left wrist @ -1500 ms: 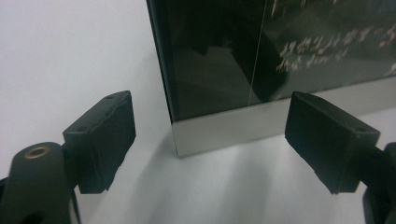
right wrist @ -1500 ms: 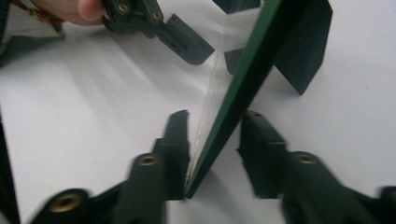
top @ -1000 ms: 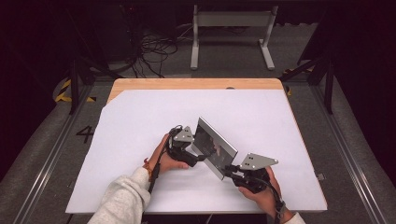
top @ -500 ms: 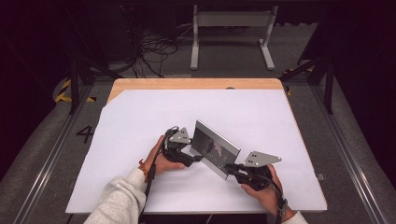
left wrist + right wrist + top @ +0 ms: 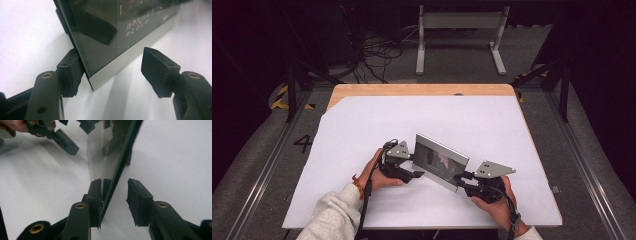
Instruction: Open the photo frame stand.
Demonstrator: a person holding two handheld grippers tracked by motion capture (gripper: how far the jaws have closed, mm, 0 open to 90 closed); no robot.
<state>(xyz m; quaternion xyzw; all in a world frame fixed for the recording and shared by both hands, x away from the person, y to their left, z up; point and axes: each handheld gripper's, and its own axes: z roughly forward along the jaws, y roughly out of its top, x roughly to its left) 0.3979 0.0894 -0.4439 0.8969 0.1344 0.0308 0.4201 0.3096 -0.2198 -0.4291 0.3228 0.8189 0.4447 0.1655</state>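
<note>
Picture frame upright near the front middle of the white table, seen from above as a slanted panel with a pale border and dark glass, left gripper at its left end, right gripper at its right end. From that height, jaw gaps too small to judge.

Closer, along the left gripper: lower corner of the frame standing between the two black jaws, silver bottom edge resting on the table. Left-hand pad touching the dark rear edge of the frame; right-hand pad well clear of the glass, bright table visible in the gap. Jaws just been closing, not yet pinching. Faint pale lettering on the glass, too blurred to read.

Along the right gripper: frame seen edge-on, thin greenish glass edge running up between the jaws. One pad pressed flat against the mirror-like face, its own reflection just beside it; other pad standing apart on the far side, with a clear strip of table between. Jaws just been opening, so no clamp here either. Farther off at the top left, the other hand with the left gripper, possibly just short of the frame's far edge, hard to tell at that angle.
</note>
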